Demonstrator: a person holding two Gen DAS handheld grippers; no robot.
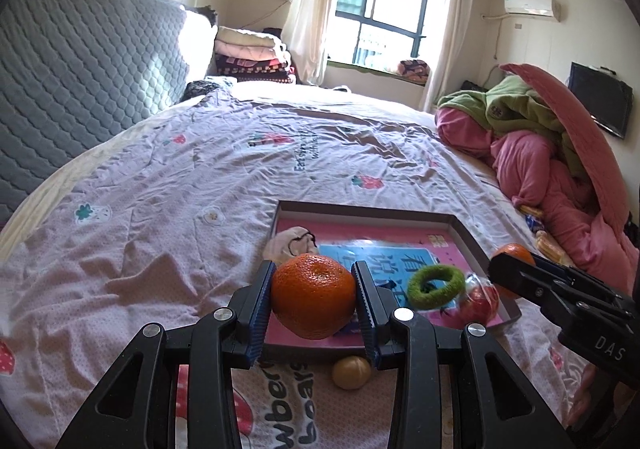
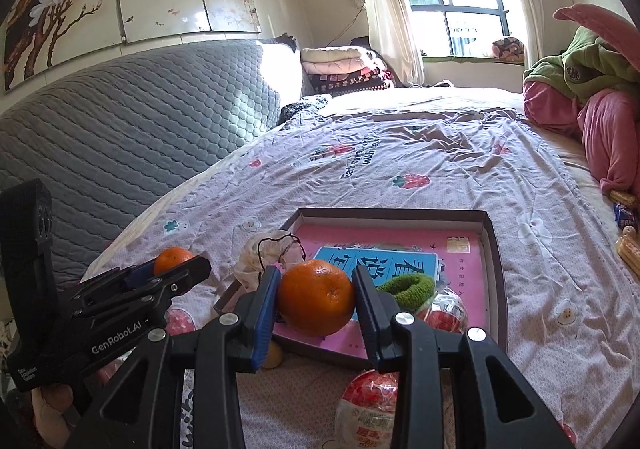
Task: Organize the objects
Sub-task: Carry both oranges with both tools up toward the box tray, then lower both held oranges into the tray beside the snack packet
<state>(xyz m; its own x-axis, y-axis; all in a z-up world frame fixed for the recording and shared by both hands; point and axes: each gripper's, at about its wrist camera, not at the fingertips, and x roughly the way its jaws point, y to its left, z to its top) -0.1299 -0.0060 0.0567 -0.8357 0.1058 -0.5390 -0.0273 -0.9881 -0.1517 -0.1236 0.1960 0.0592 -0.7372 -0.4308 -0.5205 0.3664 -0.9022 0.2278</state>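
In the left wrist view my left gripper (image 1: 314,277) is shut on an orange tangerine (image 1: 314,297), held over the near left corner of a shallow box tray (image 1: 360,207) with a pink printed bottom. My right gripper (image 2: 316,281) is shut on a second tangerine (image 2: 316,299) above the tray's (image 2: 494,249) near edge. Each gripper also shows in the other's view, with its fruit between the fingers: right gripper (image 1: 510,269), left gripper (image 2: 186,269). Inside the tray lie a green fuzzy hair ring (image 1: 436,286) and a red wrapped snack (image 1: 478,299). A beige cloth pouch (image 1: 292,245) sits at its left rim.
Everything rests on a bed with a pale pink printed sheet (image 1: 180,209). A small tan ball (image 1: 351,372) lies just before the tray, and a red-and-white wrapped snack (image 2: 370,405) lies under my right gripper. Pink and green bedding (image 1: 540,153) is piled at the right; a grey quilted headboard (image 1: 80,69) stands at the left.
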